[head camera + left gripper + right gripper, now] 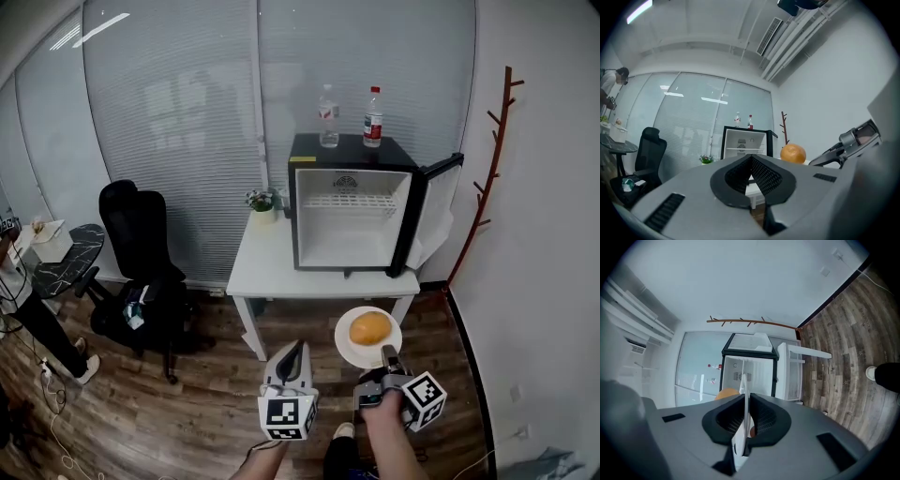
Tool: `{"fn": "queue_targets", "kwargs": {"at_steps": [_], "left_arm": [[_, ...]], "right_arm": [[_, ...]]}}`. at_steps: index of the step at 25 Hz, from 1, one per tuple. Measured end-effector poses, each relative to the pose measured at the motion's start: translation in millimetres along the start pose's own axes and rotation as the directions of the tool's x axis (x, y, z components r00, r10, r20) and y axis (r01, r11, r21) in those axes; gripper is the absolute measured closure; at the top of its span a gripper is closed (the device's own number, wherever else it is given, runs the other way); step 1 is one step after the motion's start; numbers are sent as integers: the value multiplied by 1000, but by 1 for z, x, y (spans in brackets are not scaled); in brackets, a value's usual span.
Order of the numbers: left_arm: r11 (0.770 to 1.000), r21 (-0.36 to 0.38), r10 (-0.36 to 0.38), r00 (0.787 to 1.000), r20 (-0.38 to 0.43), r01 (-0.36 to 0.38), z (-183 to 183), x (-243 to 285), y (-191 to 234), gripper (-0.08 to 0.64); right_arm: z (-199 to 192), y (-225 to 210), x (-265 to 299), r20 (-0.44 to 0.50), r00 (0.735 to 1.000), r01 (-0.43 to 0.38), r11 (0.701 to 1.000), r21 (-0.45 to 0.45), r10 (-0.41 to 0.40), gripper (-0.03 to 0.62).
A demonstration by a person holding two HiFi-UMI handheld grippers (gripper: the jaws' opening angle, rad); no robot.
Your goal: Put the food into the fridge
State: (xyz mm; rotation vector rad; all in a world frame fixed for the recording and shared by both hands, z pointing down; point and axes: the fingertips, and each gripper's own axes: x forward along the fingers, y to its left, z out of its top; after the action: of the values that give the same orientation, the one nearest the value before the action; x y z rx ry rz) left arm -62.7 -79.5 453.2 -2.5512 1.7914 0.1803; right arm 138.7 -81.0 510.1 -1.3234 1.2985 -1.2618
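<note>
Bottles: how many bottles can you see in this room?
2. Both stand on top of the fridge: a clear bottle on the left, a red-capped bottle on the right. Others may be hidden from view.

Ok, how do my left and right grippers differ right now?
The left gripper has its jaws shut on nothing; the right gripper is shut on the rim of the white plate carrying the round orange food. The left gripper sits upright, while the right gripper is rolled onto its side to hold the plate flat. Both point toward the open fridge.
</note>
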Motion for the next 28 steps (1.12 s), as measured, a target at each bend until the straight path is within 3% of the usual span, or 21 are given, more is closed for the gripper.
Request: {"fn": "queue_targets", "kwargs": {"at_steps": [15, 28], "left_arm": [[997, 23, 75, 997, -10, -74, -6, 225, 1, 534], [993, 33, 116, 993, -21, -116, -20, 306, 42, 534]], "right_arm": [[100, 18, 203, -39, 999, -7, 999, 32, 9, 552], [97, 35, 316, -92, 996, -16, 1000, 6, 17, 552]]}}
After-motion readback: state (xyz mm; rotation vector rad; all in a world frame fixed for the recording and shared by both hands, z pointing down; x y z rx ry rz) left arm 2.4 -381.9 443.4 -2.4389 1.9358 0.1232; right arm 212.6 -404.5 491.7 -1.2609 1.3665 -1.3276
